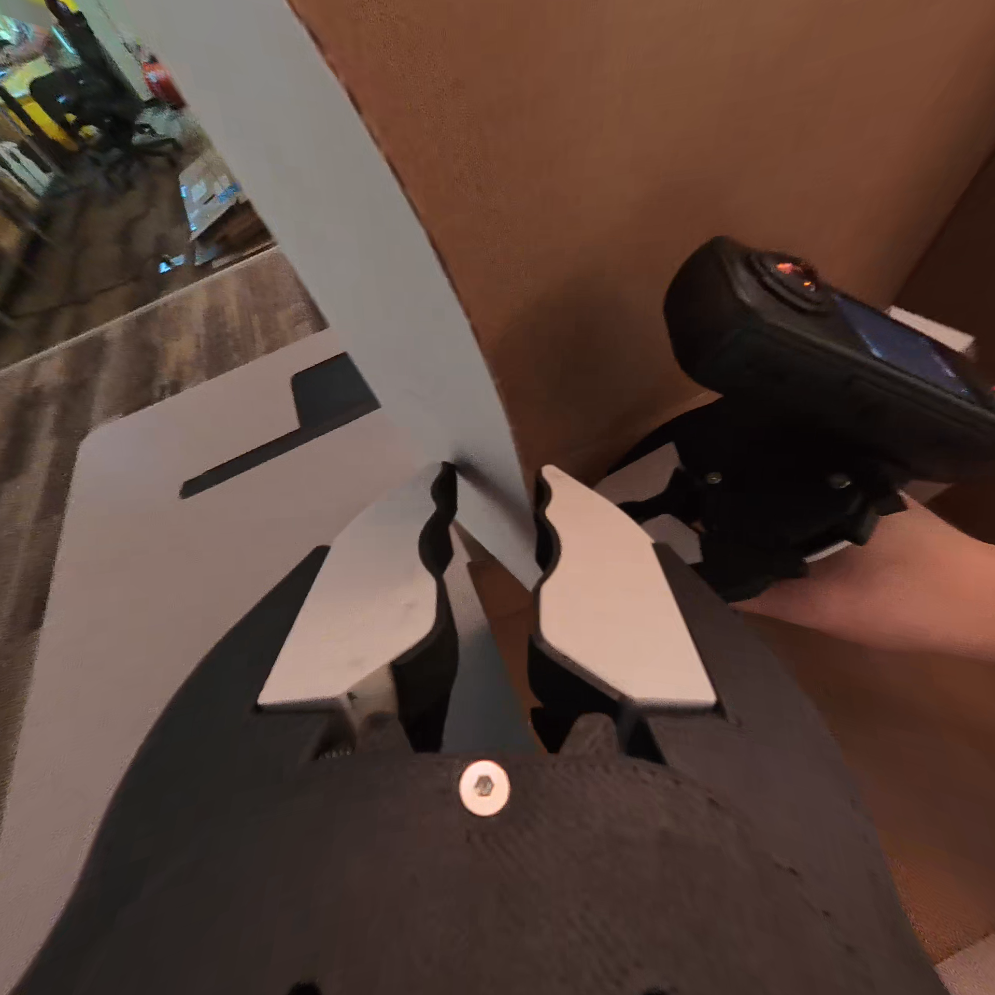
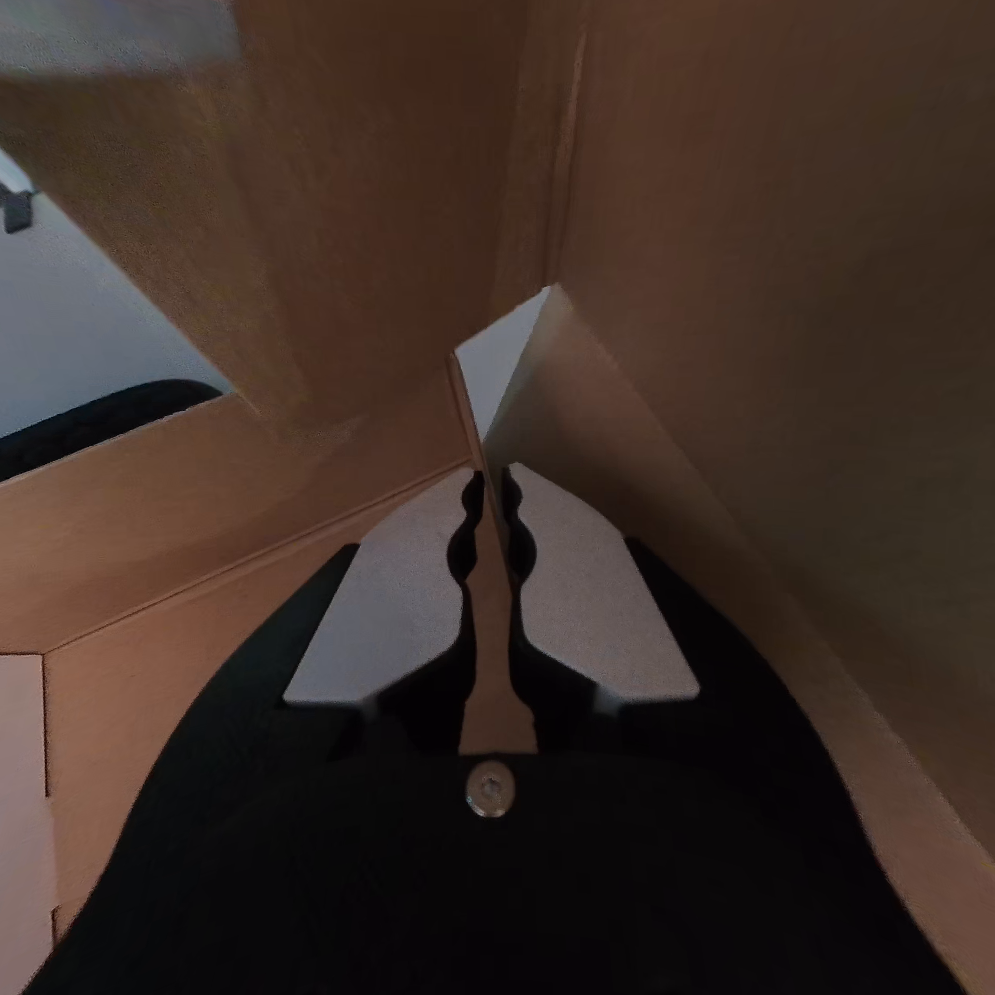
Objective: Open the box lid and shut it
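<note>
1. Two grippers work at one cardboard box lid (image 1: 334,280), a tall flap, white outside and brown inside, standing nearly upright.
2. Left gripper (image 1: 494,517): its jaws are spread apart and astride the lid's lower edge, released, not pinching it. The lid rises away from the fingertips, its long axis running up and slightly left.
3. Right gripper (image 2: 491,500): its jaws are clenched on a thin cardboard edge of the lid, seen edge-on between the pads.
4. From the lid, the right gripper lies on the brown inner side and the left on the white outer side; the right alone has hold.
5. Box (image 2: 161,538): brown walls surround the lid; its contents are out of view.
</note>
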`<action>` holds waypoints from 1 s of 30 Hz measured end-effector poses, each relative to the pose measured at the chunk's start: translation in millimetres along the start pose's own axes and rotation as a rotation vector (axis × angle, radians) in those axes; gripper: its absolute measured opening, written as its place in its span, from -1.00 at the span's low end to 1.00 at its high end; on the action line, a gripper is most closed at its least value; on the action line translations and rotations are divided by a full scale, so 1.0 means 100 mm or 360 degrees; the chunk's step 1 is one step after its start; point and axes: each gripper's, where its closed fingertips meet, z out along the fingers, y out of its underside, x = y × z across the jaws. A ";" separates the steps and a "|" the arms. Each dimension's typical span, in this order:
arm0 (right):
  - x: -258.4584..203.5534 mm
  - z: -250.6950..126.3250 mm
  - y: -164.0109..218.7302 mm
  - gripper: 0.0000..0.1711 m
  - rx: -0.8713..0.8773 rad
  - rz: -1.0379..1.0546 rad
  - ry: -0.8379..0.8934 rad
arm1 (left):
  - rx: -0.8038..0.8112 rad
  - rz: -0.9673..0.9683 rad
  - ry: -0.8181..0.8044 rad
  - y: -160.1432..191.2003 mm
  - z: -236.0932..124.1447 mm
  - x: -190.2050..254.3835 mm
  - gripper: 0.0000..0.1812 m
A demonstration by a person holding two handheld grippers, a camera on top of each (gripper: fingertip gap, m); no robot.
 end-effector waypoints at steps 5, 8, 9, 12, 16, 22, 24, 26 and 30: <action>0.17 -0.02 0.00 -0.91 0.0012 0.0056 0.0079 | -0.0020 -0.0041 -0.0078 -0.05 -0.10 -0.24 -0.96; 0.25 -0.04 0.01 -0.91 0.0014 0.0109 0.0144 | -0.0043 -0.0151 0.0011 0.00 -0.18 -0.23 -0.98; 0.27 -0.04 0.01 -0.92 0.0009 0.0094 0.0161 | -0.0059 -0.0186 0.0038 0.02 -0.20 -0.20 -0.98; 0.29 -0.04 0.01 -0.93 0.0005 0.0077 0.0202 | -0.0094 -0.0225 0.0061 0.12 -0.24 -0.13 -0.98; 0.27 -0.05 0.01 -0.93 0.0005 0.0051 0.0234 | -0.0113 -0.0284 0.0094 0.17 -0.31 -0.04 -0.96; 0.28 -0.05 0.02 -0.91 -0.0012 -0.0032 0.0311 | -0.0150 -0.0350 0.0102 0.15 -0.30 0.01 -0.92; 0.29 -0.05 0.02 -0.89 -0.0021 -0.0060 0.0342 | -0.0122 -0.0372 0.0092 0.16 -0.30 0.03 -0.92; 0.29 -0.06 0.03 -0.89 -0.0027 -0.0087 0.0362 | -0.0109 -0.0380 0.0080 0.16 -0.30 0.02 -0.93; 0.30 -0.06 0.02 -0.88 -0.0020 -0.0077 0.0385 | -0.0173 -0.0401 0.0111 0.11 -0.28 -0.04 -0.95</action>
